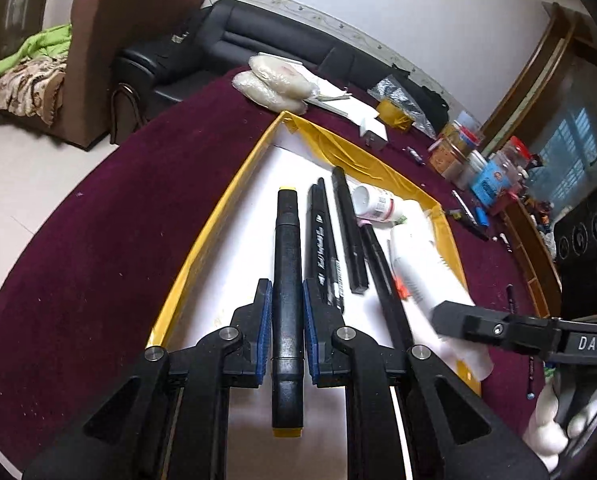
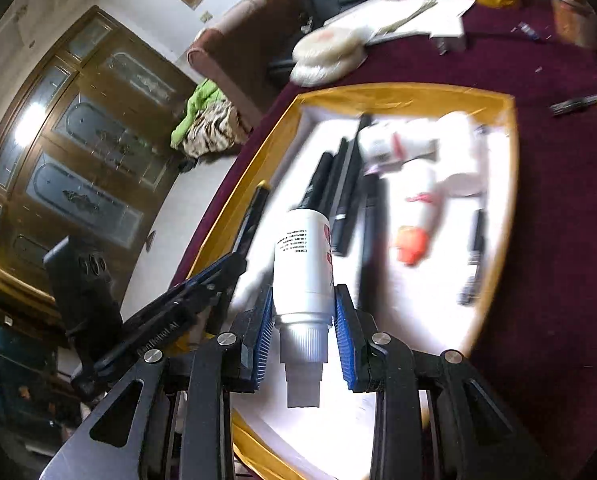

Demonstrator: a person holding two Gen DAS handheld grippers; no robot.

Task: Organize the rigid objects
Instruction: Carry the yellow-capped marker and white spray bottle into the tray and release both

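Observation:
My left gripper (image 1: 286, 300) is shut on a thick black marker with yellow ends (image 1: 287, 264), held over the white floor of a yellow-rimmed tray (image 1: 218, 216). Other black markers (image 1: 322, 240) and small white bottles (image 1: 374, 202) lie in the tray. My right gripper (image 2: 303, 304) is shut on a white bottle with printed text (image 2: 303, 264), held over the same tray (image 2: 510, 160). The right gripper's body shows in the left wrist view (image 1: 498, 326) at the right. The left gripper and its marker show in the right wrist view (image 2: 202, 284) at the left.
The tray sits on a dark red table (image 1: 118, 220). Jars and boxes (image 1: 478, 160), paper and white bags (image 1: 274, 82) crowd its far side. Loose pens (image 1: 466, 212) lie right of the tray. A brown armchair (image 1: 110, 60) and black sofa (image 1: 258, 36) stand beyond.

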